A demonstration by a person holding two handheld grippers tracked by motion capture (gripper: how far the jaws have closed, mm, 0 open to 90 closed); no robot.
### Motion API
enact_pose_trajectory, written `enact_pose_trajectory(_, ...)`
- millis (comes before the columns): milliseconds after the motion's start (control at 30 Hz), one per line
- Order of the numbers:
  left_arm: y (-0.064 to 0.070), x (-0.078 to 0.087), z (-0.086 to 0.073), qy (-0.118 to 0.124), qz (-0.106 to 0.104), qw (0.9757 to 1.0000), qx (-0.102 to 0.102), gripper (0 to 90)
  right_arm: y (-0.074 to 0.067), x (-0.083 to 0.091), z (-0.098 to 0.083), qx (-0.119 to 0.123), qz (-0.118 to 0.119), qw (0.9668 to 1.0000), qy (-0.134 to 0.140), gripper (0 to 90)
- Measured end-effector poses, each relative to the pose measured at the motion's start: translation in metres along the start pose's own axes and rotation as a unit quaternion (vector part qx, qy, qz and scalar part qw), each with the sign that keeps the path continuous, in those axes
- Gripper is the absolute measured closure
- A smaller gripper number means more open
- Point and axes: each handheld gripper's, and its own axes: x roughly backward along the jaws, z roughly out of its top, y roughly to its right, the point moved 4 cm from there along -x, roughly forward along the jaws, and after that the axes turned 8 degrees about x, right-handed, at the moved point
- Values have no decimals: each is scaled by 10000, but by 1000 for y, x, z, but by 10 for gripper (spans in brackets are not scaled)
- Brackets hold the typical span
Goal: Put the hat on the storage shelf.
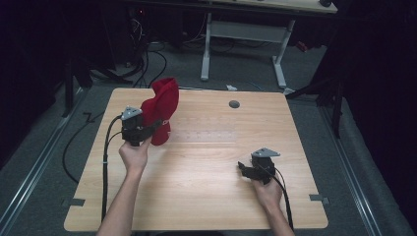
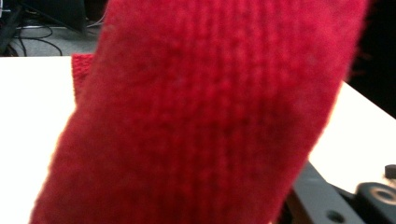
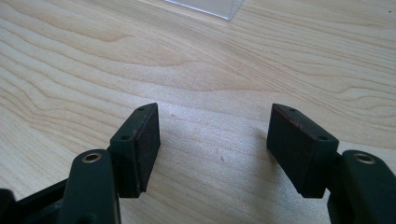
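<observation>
A red knitted cloth (image 1: 161,105) stands upright at the table's far left, its top rising above my left gripper (image 1: 156,126). That gripper reaches into the cloth's lower part from the left. In the left gripper view the red knit (image 2: 201,116) covers almost everything. One black jaw shows at the bottom right beside the cloth's edge and the other jaw is hidden, so I cannot see whether the pads press on the cloth. My right gripper (image 1: 243,168) rests low over the wooden table (image 1: 211,187) at the near right. The right gripper (image 3: 215,149) is open, with bare wood between its jaws.
A small grey round disc (image 1: 234,104) sits in the tabletop near the far edge. A clear plastic edge (image 3: 205,7) lies on the wood ahead of the right gripper. Beyond the table stand a white desk frame (image 1: 278,54) and loose cables (image 1: 147,59) on the floor.
</observation>
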Motion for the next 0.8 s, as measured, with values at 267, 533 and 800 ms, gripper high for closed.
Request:
enact_pose_trajectory(267, -6, 6, -2, -73, 134, 9998, -161, 455, 0, 0, 0, -1, 2, 10000, -2, 349)
enact_pose_trajectory(533, -11, 21, 2, 11, 191, 9995, -242, 366, 0, 0, 0, -1, 1, 10000, 1, 349)
enact_pose_trajectory(800, -15, 37, -3, -47, 225, 9990, -382, 340, 0, 0, 0, -1, 2, 10000, 2, 349)
